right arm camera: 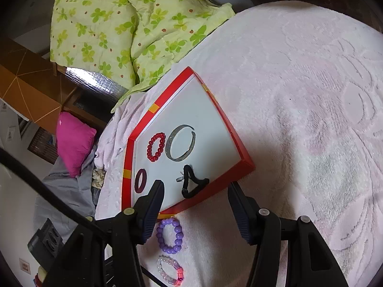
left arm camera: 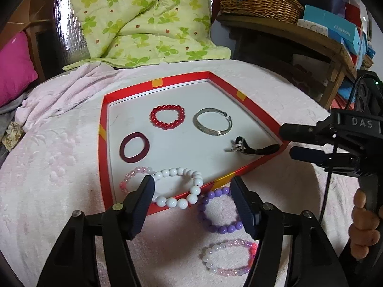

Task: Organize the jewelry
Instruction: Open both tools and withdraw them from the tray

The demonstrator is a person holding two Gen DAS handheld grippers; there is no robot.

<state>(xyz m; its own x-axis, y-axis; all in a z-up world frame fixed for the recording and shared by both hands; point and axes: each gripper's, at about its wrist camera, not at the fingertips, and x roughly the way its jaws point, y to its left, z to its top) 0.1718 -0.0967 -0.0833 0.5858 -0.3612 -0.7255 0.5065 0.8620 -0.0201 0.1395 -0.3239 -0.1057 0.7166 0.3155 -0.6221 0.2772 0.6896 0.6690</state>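
Observation:
A red-rimmed white tray (left arm camera: 103, 129) lies on a pale pink blanket. In it are a red bead bracelet (left arm camera: 154, 117), a silver bangle (left arm camera: 210, 131), a maroon band (left arm camera: 123, 149) and a black cord bracelet (left arm camera: 261, 150). A white bead bracelet (left arm camera: 191, 197) straddles the near rim, with pink beads (left arm camera: 134, 173) beside it. My left gripper (left arm camera: 191, 181) stands open around it, pads clear. Outside the tray lie a purple bracelet (left arm camera: 203, 215) and a pink-and-white one (left arm camera: 210, 251). My right gripper (right arm camera: 196, 185) is open at the tray's corner (right arm camera: 239, 148), over the black cord bracelet (right arm camera: 204, 181).
A green clover quilt (left arm camera: 143, 19) and a magenta cushion (left arm camera: 14, 67) lie behind the tray. A wicker basket (left arm camera: 258, 0) and a blue box (left arm camera: 335, 26) sit on a wooden shelf at the back right. A hand (left arm camera: 363, 227) holds the right gripper's handle.

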